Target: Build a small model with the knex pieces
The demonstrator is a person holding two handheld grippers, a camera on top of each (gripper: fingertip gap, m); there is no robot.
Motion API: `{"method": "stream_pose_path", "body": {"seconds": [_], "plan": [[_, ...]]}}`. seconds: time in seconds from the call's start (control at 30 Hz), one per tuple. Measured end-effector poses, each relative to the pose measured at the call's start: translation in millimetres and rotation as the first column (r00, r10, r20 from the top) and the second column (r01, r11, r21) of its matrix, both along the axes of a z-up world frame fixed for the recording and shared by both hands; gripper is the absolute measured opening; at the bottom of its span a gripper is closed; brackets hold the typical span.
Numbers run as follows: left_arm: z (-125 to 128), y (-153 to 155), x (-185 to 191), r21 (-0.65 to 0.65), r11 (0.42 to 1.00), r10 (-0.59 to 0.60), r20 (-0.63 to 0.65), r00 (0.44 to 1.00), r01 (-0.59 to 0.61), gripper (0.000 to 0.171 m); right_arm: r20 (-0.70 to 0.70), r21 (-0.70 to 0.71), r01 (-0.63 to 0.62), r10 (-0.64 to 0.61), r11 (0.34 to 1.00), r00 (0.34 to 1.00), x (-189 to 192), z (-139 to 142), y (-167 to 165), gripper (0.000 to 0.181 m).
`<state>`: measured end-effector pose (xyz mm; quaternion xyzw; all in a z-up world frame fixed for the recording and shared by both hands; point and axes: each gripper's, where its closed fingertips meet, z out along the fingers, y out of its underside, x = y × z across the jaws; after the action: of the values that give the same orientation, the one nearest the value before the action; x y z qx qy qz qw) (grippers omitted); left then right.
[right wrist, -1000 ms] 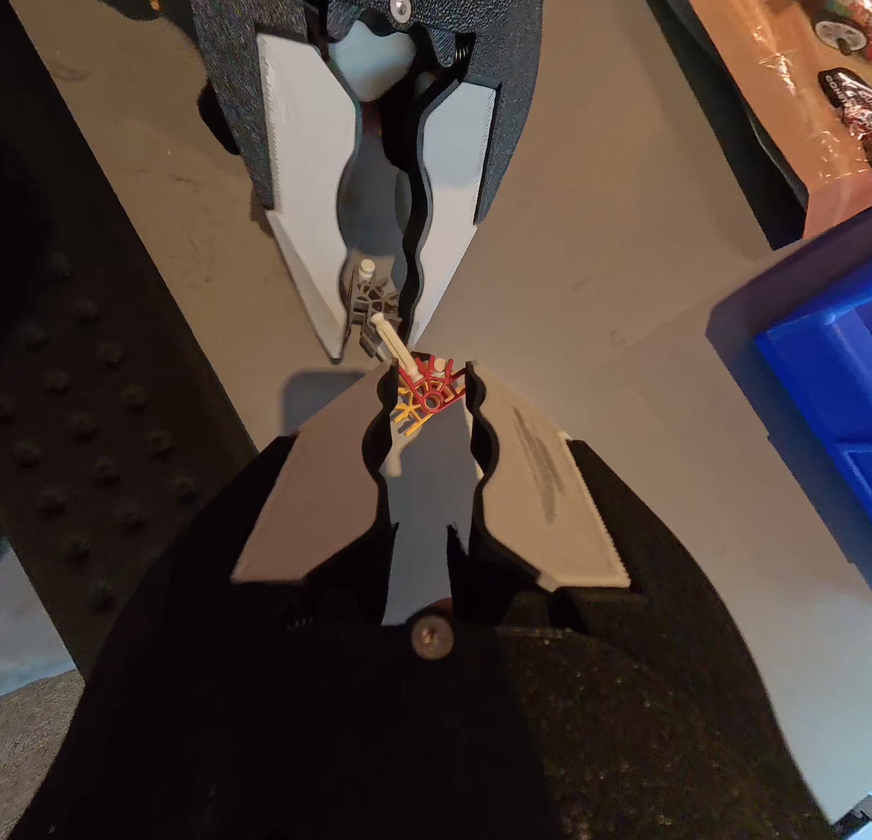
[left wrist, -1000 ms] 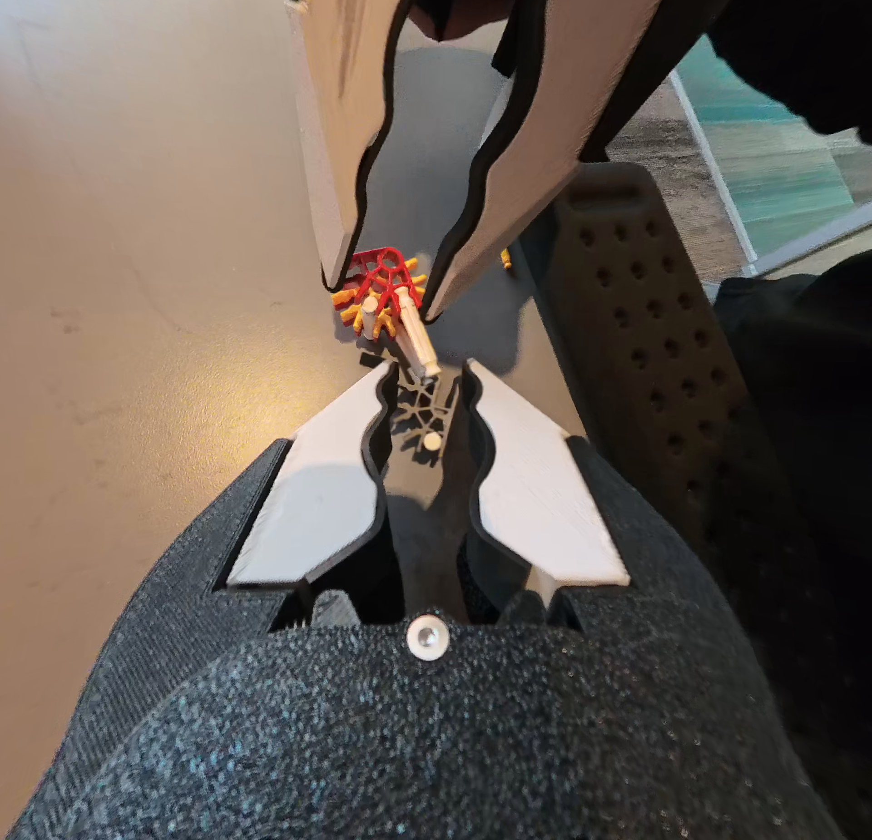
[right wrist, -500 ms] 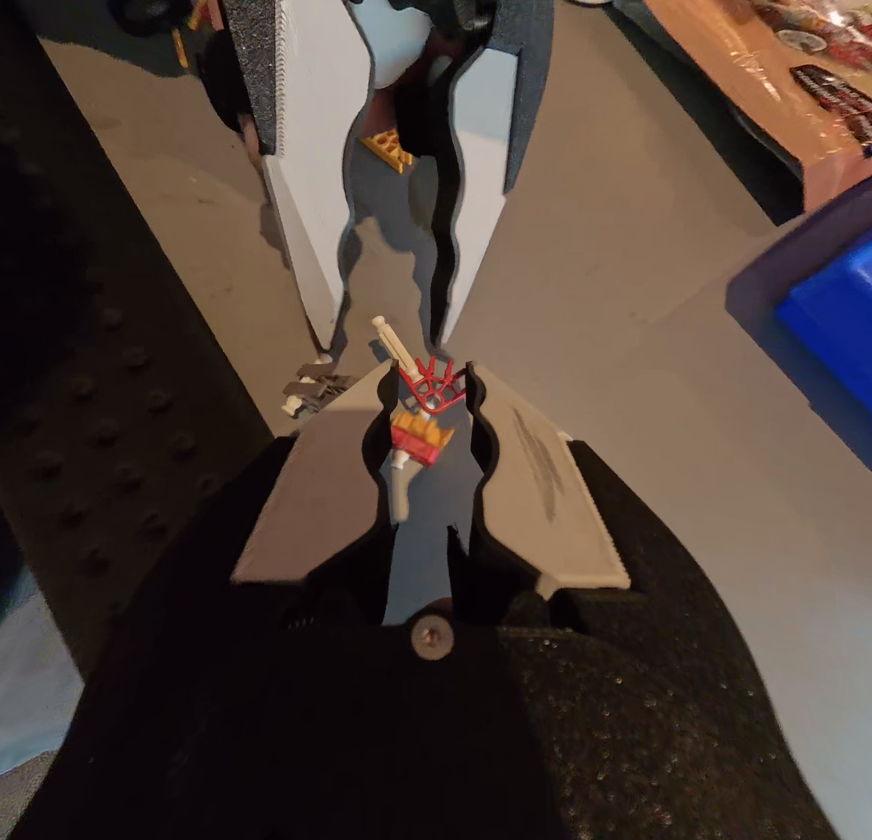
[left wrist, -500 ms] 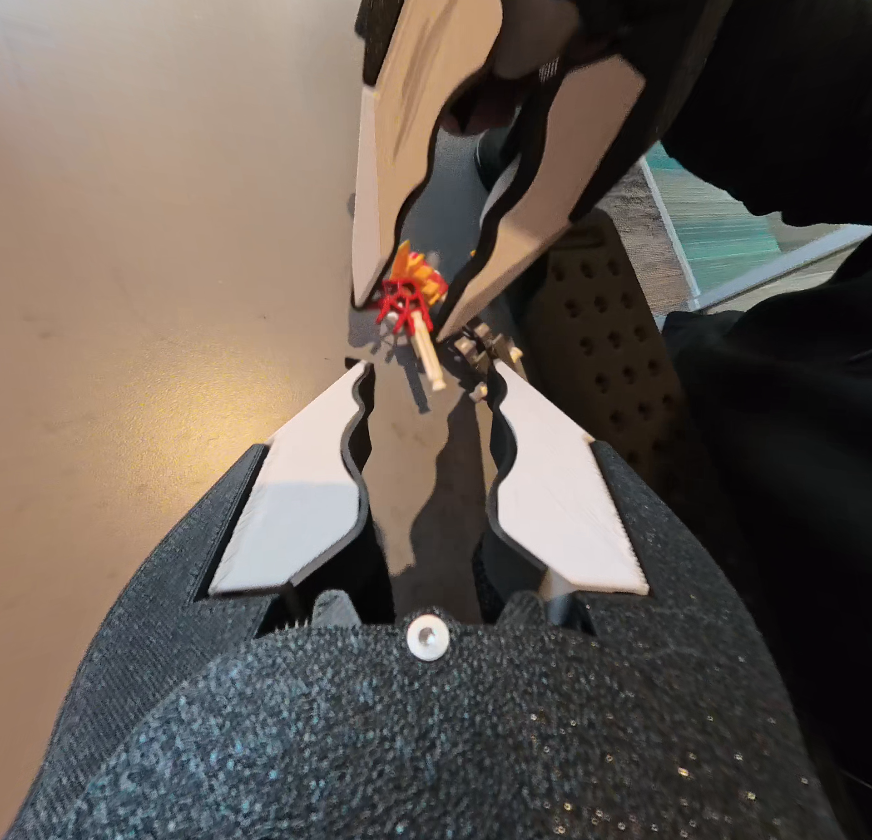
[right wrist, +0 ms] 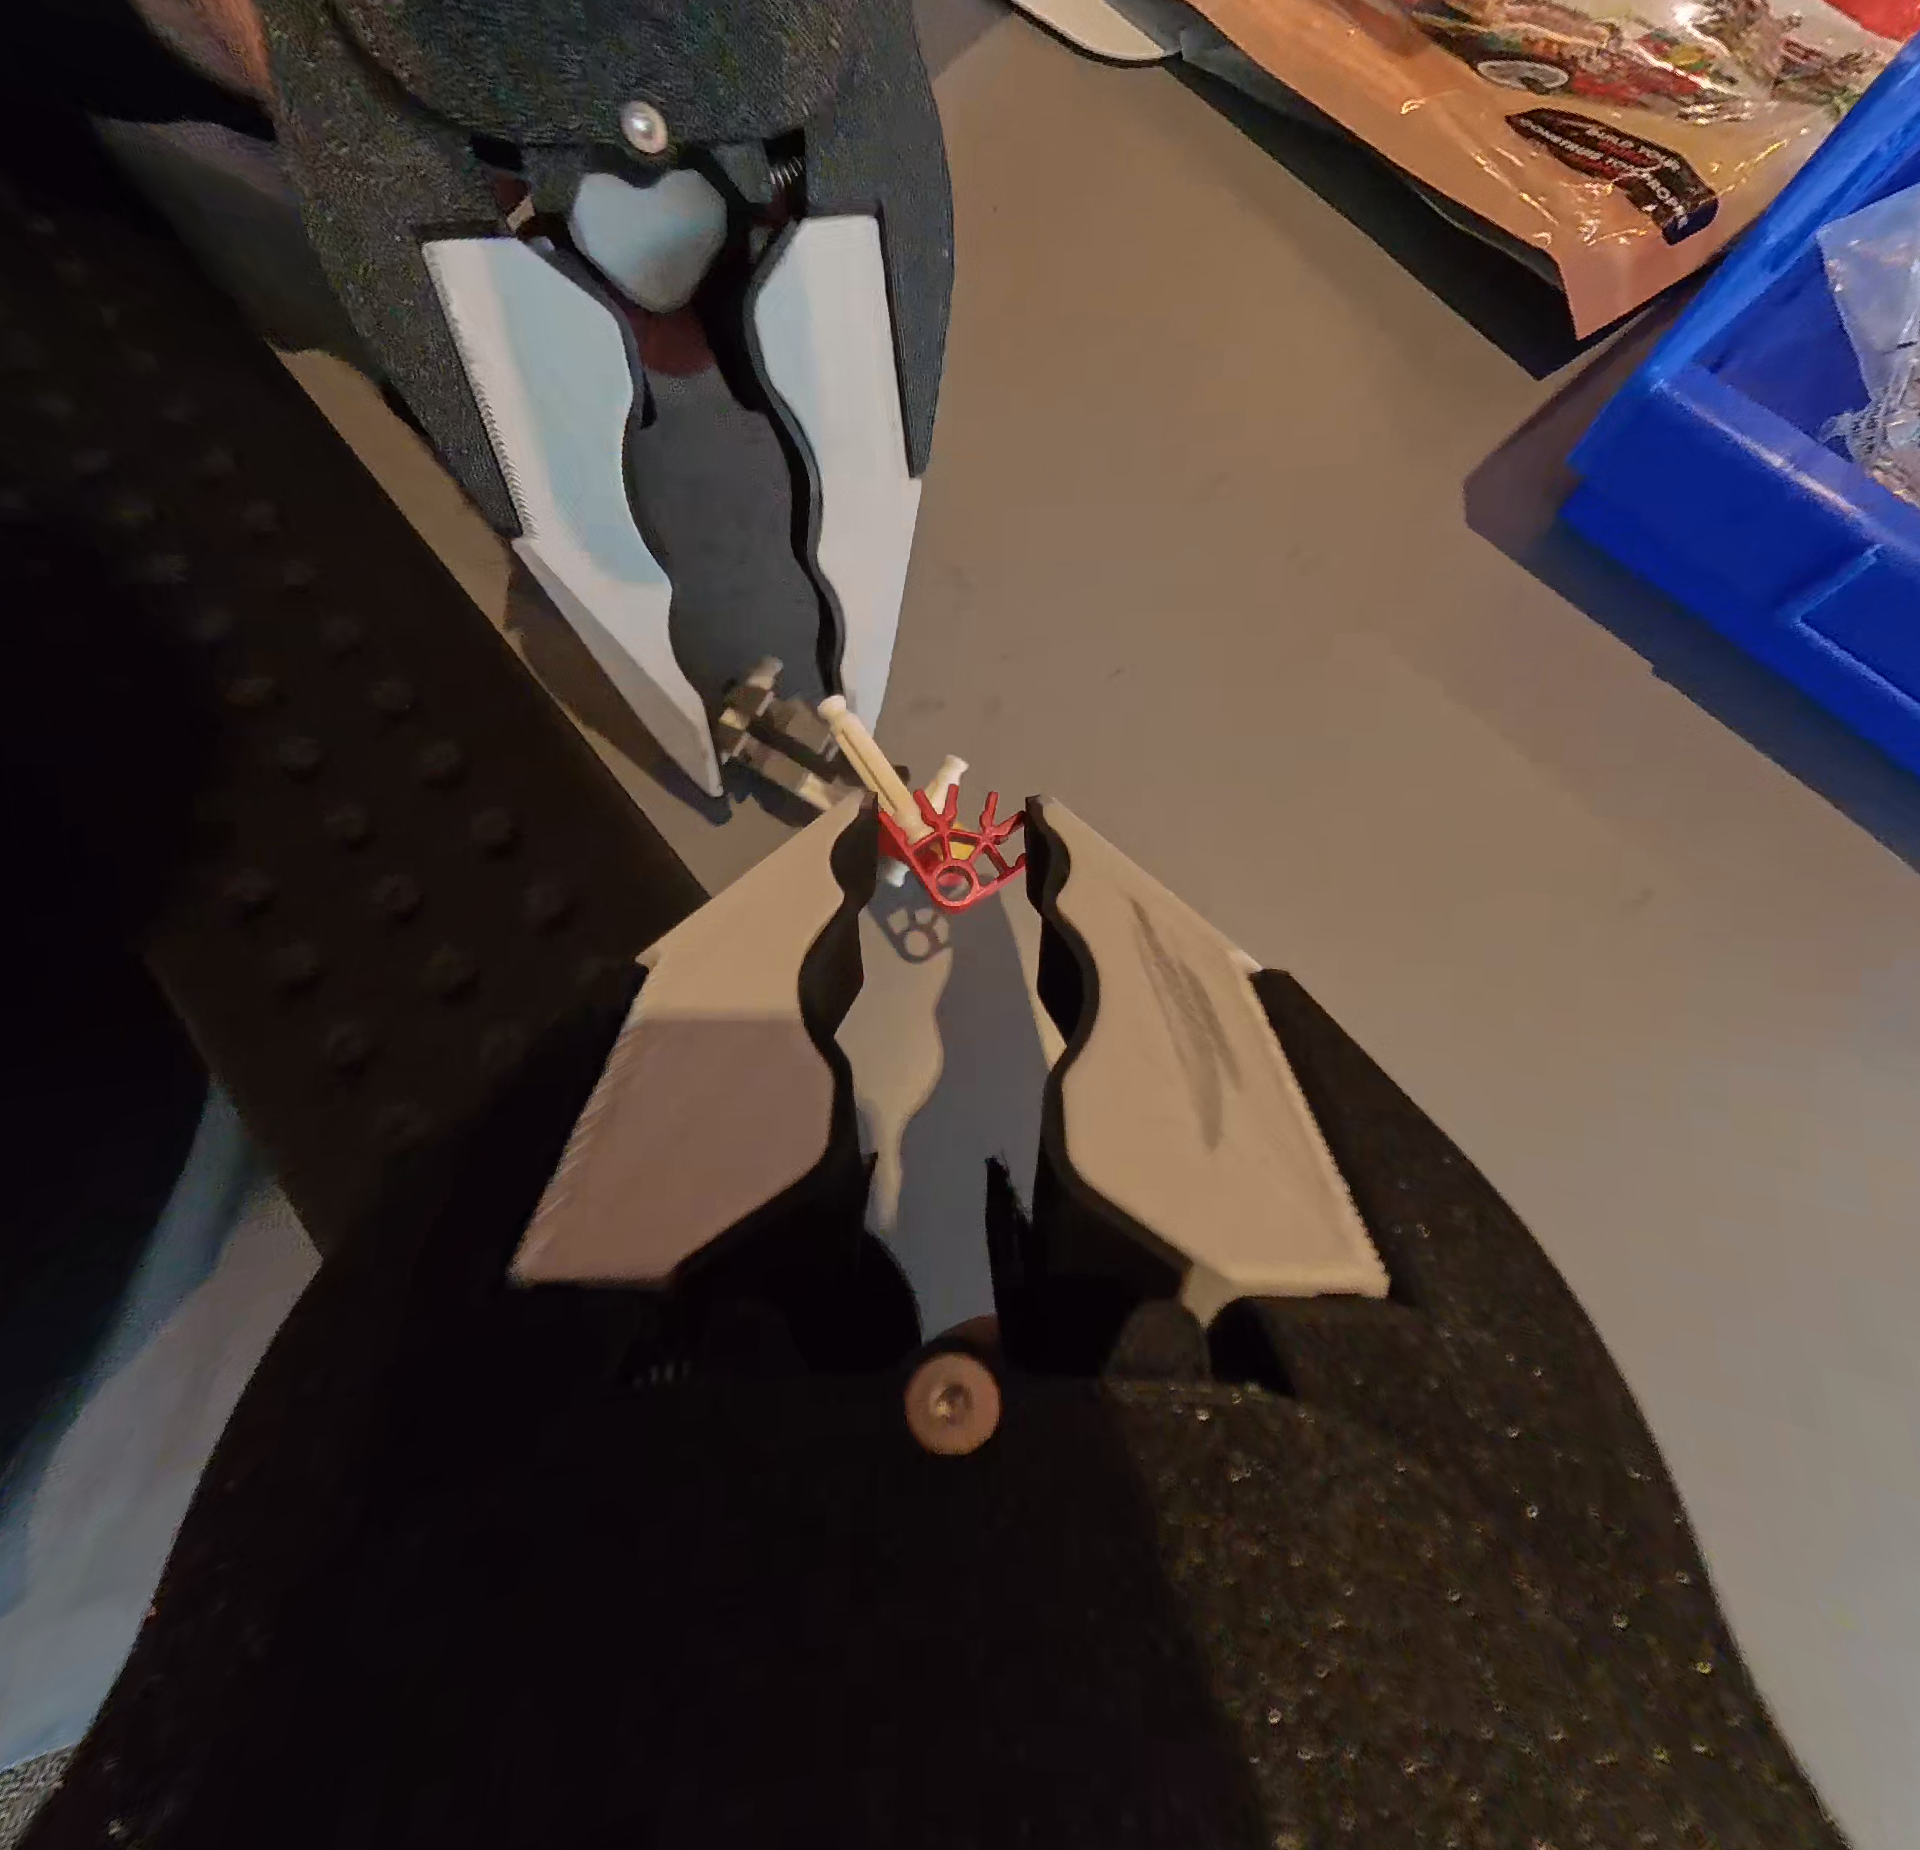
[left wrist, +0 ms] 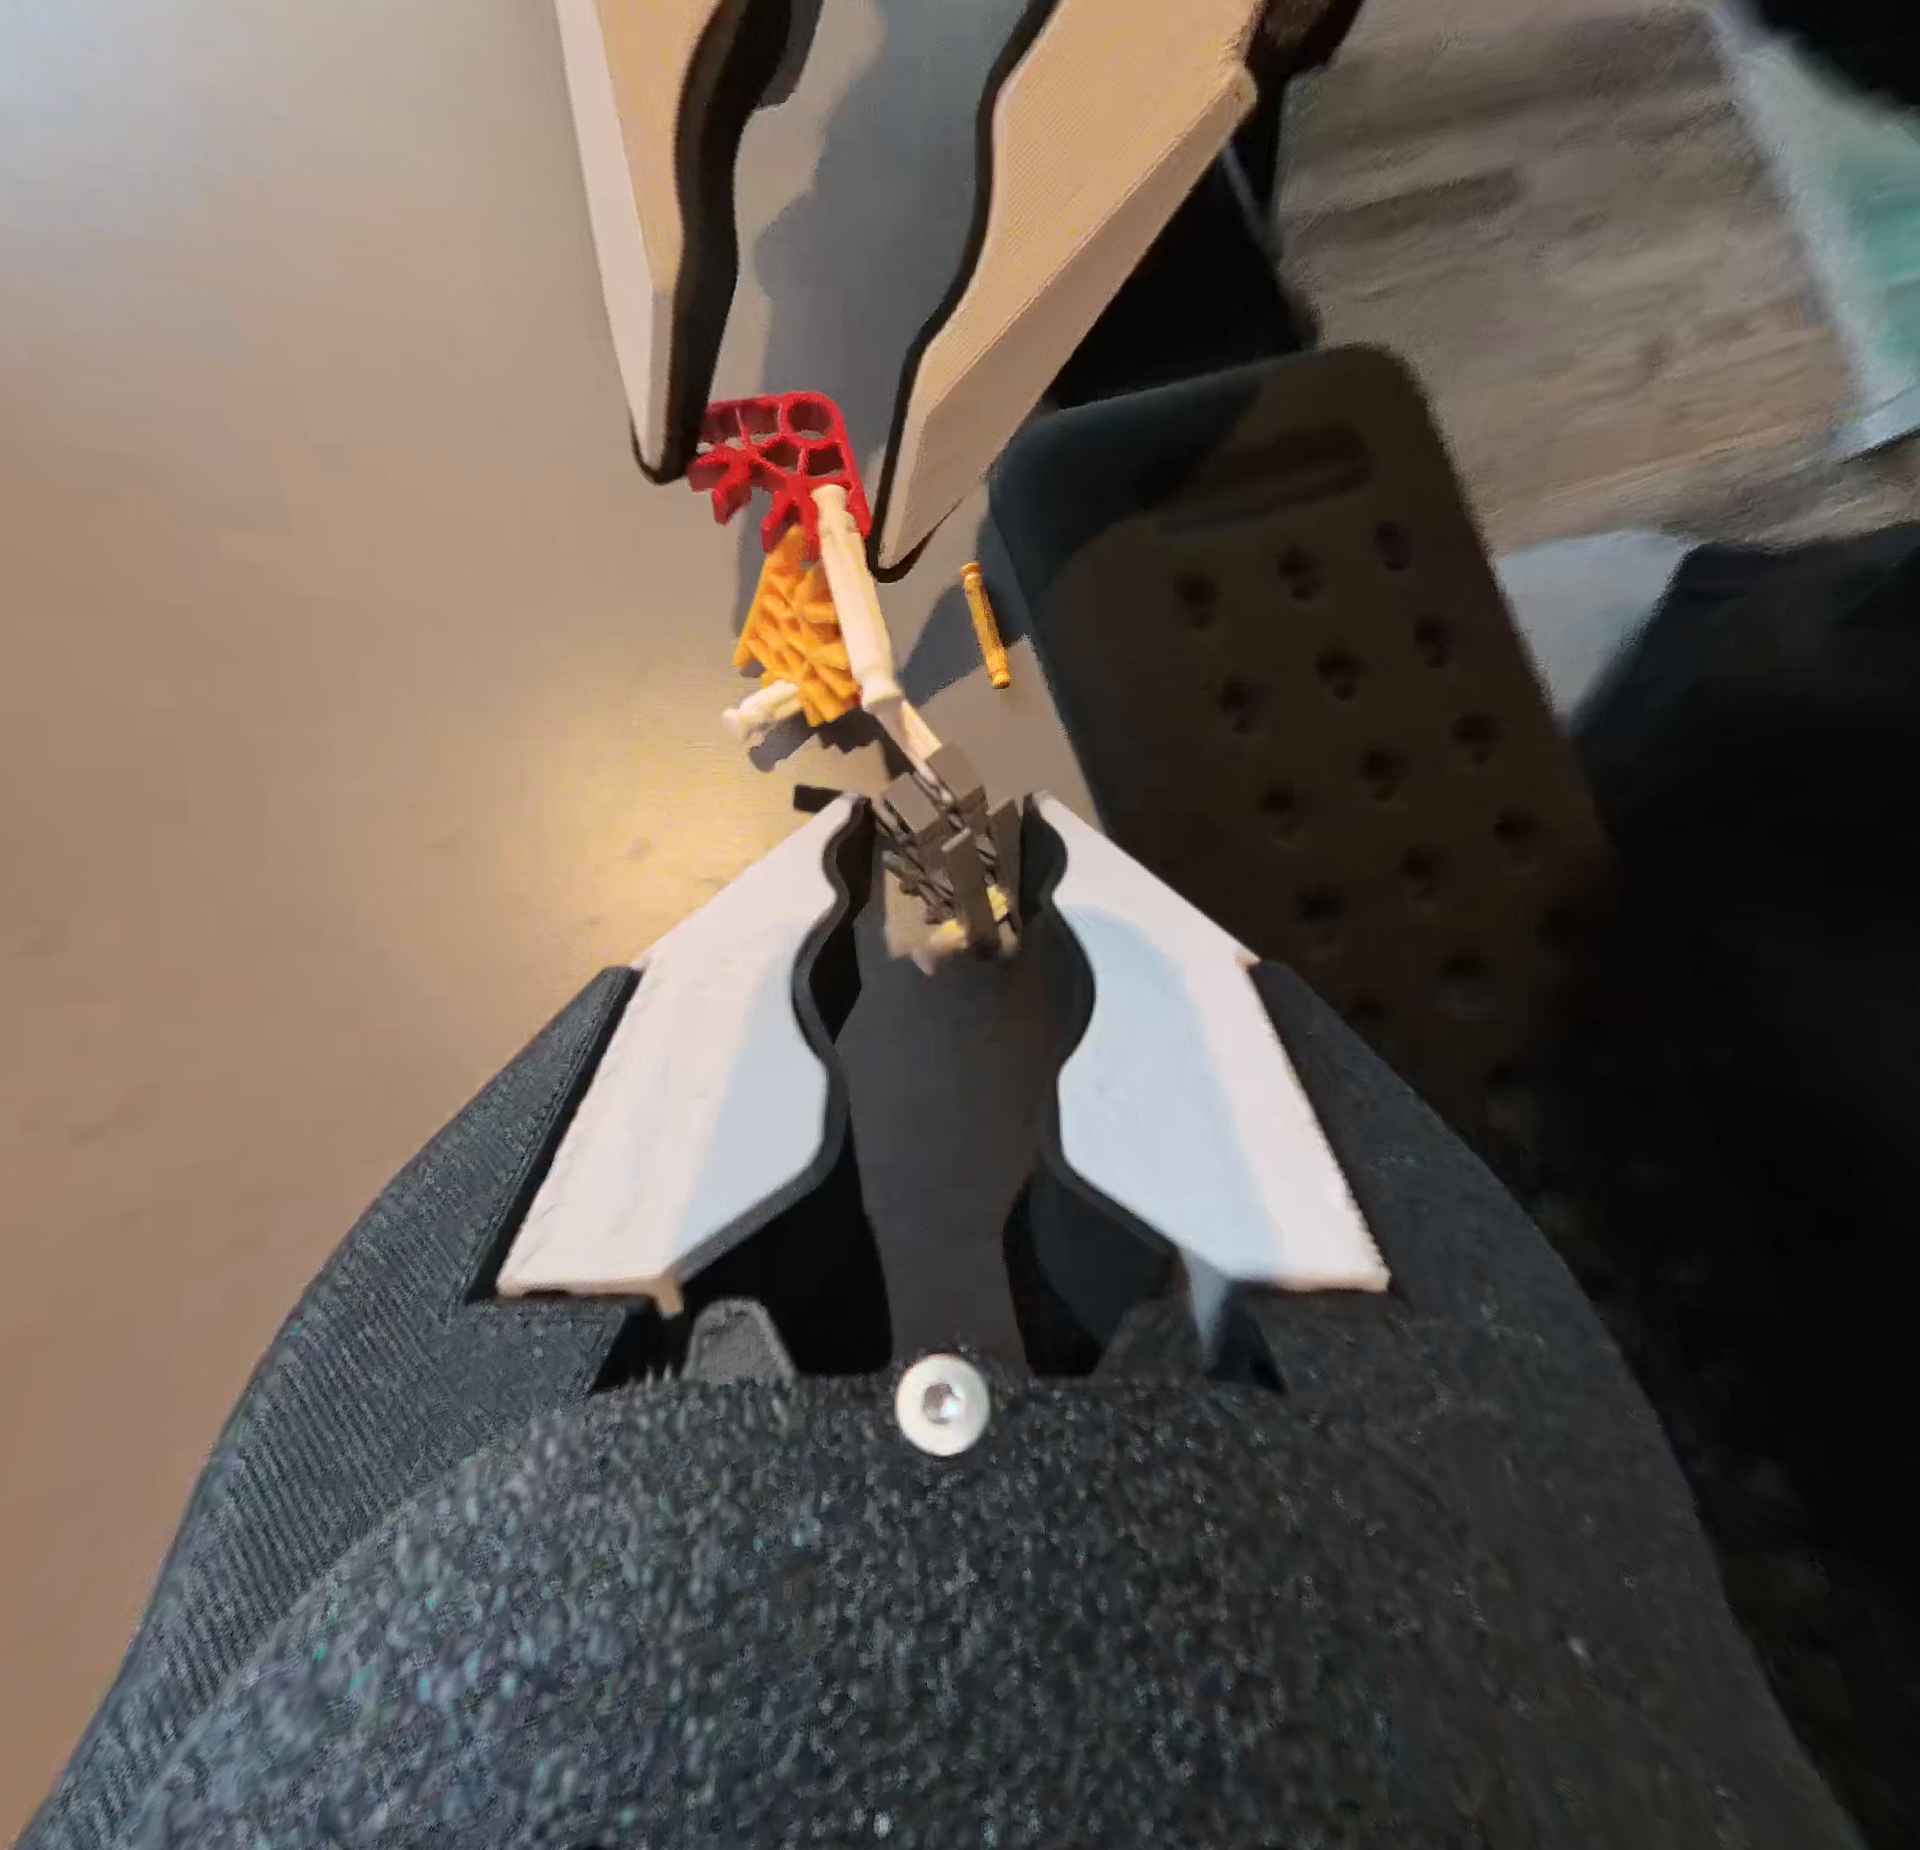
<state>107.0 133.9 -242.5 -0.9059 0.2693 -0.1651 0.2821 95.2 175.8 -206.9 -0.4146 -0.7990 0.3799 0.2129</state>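
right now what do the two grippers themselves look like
Both are alike. The left gripper has a speckled, rough black body, a silver screw at the centre, and two pale grey wedge-shaped fingers with wavy black inner pads and finely toothed outer edges. The right gripper is the same build; one finger bears dark scuff streaks. No cables show.

Both tools look alike. The left gripper [left wrist: 948, 813] has a black, grainy, speckled body with a silver screw [left wrist: 943, 1405] at its centre; above that screw two pale grey fingers [left wrist: 686, 1094] taper to points, with wavy black inner linings and fine ridged outer edges. The right gripper [right wrist: 945, 813] matches, though its screw [right wrist: 951, 1402] looks coppery and one finger bears dark smudges [right wrist: 1184, 1031].
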Motion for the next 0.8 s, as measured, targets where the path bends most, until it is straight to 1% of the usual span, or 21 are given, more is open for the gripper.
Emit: {"method": "stream_pose_path", "body": {"seconds": [0.03, 0.07, 0.1, 0.13, 0.17, 0.23, 0.27, 0.3, 0.37, 0.4, 0.43, 0.47, 0.5, 0.57, 0.67, 0.73, 0.8], "plan": [[0.2, 0.4, -3.9, 0.029, 0.999, -0.027, -0.095, 0.995, 0.030, 0.026, -0.001, -0.006, 0.000, 0.000, 1.000, 1.000, 1.0, 0.5, -0.3, 0.027], [-0.6, -0.1, -9.0, 0.056, 0.996, -0.061, -0.215, 0.975, 0.074, 0.026, 0.000, -0.014, 0.000, 0.000, 1.000, 1.000, 1.6, 0.7, -0.7, 0.027], [-2.1, 0.7, -19.6, 0.084, 0.990, -0.075, -0.376, 0.924, 0.115, 0.026, 0.001, -0.020, 0.002, -0.002, 1.000, 1.000, 1.7, 0.6, -0.8, 0.027], [-2.1, 1.7, -29.3, 0.101, 0.982, -0.084, -0.519, 0.851, 0.158, 0.026, 0.001, -0.025, 0.006, -0.006, 1.000, 1.000, 1.6, 0.2, -0.6, 0.027], [-1.9, 0.4, -29.2, 0.104, 0.972, -0.113, -0.583, 0.805, 0.211, 0.026, 0.005, -0.033, 0.007, -0.007, 0.999, 1.000, 1.8, -0.8, -1.3, 0.026], [-0.5, 1.9, -23.5, 0.131, 0.960, -0.121, -0.608, 0.785, 0.249, 0.026, 0.005, -0.031, 0.005, -0.005, 1.000, 1.000, 2.8, -2.5, -1.8, 0.026], [-2.8, -1.1, -21.1, 0.120, 0.950, -0.155, -0.622, 0.767, 0.289, 0.027, 0.004, -0.032, 0.007, -0.007, 0.999, 1.000, 3.3, -2.3, -1.9, 0.027], [-3.5, -2.0, -22.1, 0.121, 0.943, -0.165, -0.640, 0.750, 0.310, 0.027, 0.001, -0.038, 0.008, -0.008, 0.999, 1.000, 4.0, -1.6, -2.4, 0.027], [-1.7, -2.7, -23.9, 0.127, 0.945, -0.159, -0.628, 0.762, 0.302, 0.035, -0.004, -0.035, 0.012, -0.012, 0.999, 1.000, 5.2, -1.2, -3.1, 0.027], [0.1, -3.6, -25.8, 0.131, 0.944, -0.161, -0.620, 0.768, 0.304, 0.043, -0.004, -0.036, 0.010, -0.010, 0.999, 1.000, 6.3, -1.4, -4.2, 0.027], [1.7, -4.3, -27.5, 0.134, 0.948, -0.156, -0.597, 0.787, 0.289, 0.048, -0.001, -0.041, 0.004, -0.004, 0.999, 1.000, 7.3, -2.3, -6.4, 0.027], [2.3, -6.3, -27.6, 0.126, 0.954, -0.160, -0.558, 0.814, 0.273, 0.049, 0.003, -0.040, -0.001, 0.001, 0.999, 1.000, 8.3, -4.0, -8.6, 0.027], [2.8, -7.8, -28.2, 0.119, 0.958, -0.161, -0.532, 0.831, 0.262, 0.049, 0.005, -0.033, -0.003, 0.003, 0.999, 1.000, 8.9, -5.9, -9.7, 0.027], [2.8, -8.5, -29.4, 0.115, 0.962, -0.160, -0.504, 0.849, 0.249, 0.050, 0.002, -0.051, 0.001, -0.001, 0.999, 1.000, 7.9, -6.4, -12.3, 0.027], [6.0, -4.6, -20.0, 0.138, 0.967, -0.151, -0.367, 0.918, 0.214, 0.050, 0.013, -0.092, 0.020, -0.019, 0.996, 1.000, 3.1, -7.6, -14.8, 0.027], [6.5, -1.6, -20.7, 0.138, 0.969, -0.147, -0.331, 0.932, 0.202, 0.047, 0.021, -0.104, 0.031, -0.029, 0.994, 0.999, 0.0, -7.8, -14.8, 0.027], [2.2, -4.5, -17.4, 0.105, 0.971, -0.174, -0.306, 0.936, 0.214, 0.040, 0.046, -0.127, 0.046, -0.040, 0.991, 0.998, -2.6, -9.0, -14.9, 0.027]]}}
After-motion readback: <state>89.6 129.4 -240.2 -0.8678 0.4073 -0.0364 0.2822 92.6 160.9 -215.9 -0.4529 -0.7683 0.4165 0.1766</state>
